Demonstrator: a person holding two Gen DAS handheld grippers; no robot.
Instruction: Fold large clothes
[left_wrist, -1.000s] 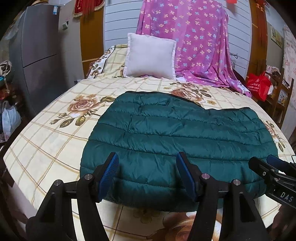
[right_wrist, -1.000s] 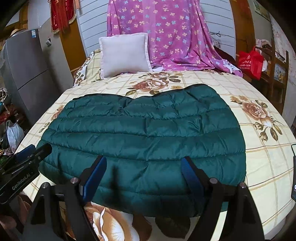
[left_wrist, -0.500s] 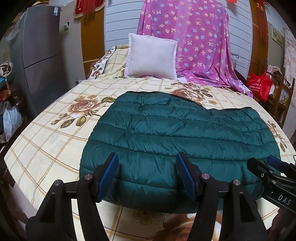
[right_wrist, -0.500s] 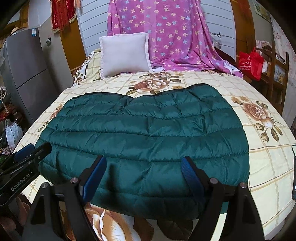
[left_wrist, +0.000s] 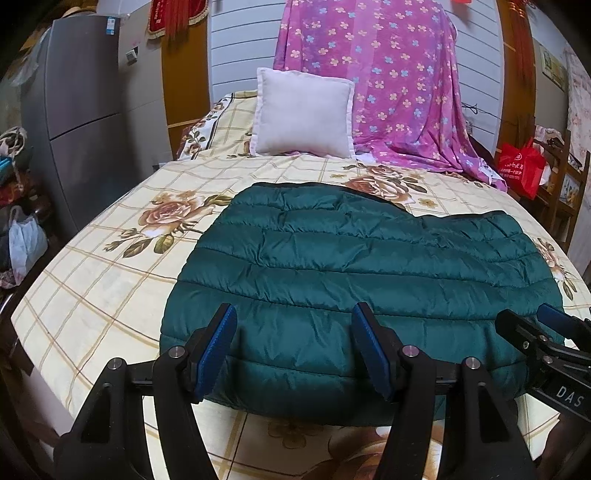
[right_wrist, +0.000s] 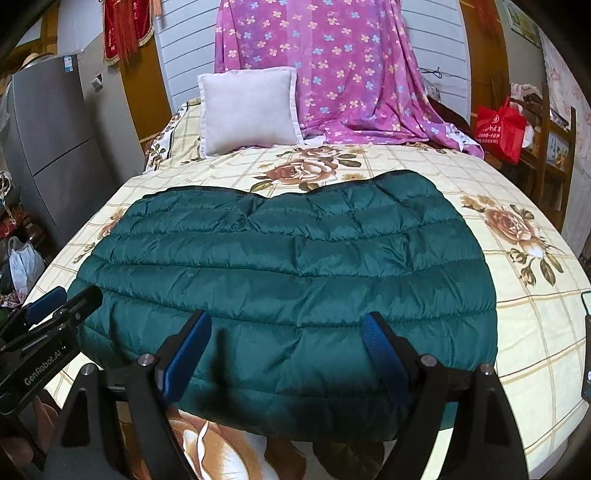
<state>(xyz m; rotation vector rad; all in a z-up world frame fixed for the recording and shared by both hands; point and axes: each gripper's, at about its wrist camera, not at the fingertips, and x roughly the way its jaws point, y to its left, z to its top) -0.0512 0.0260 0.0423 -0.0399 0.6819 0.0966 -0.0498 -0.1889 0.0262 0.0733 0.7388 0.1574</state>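
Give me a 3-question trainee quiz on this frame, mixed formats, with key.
1. True or false: the left claw is shut on the near hem of the green puffer jacket.
2. Multiple choice: what is propped upright at the head of the bed? A) a red bag B) a white pillow C) a folded towel
3. Fill in: the cloth draped behind the pillow is pink with a ____ print.

Key
1. False. Both the left claw and the right claw are open, over the jacket's near edge, with nothing between their pads.
2. B, the white pillow.
3. Flower, on the pink sheet.
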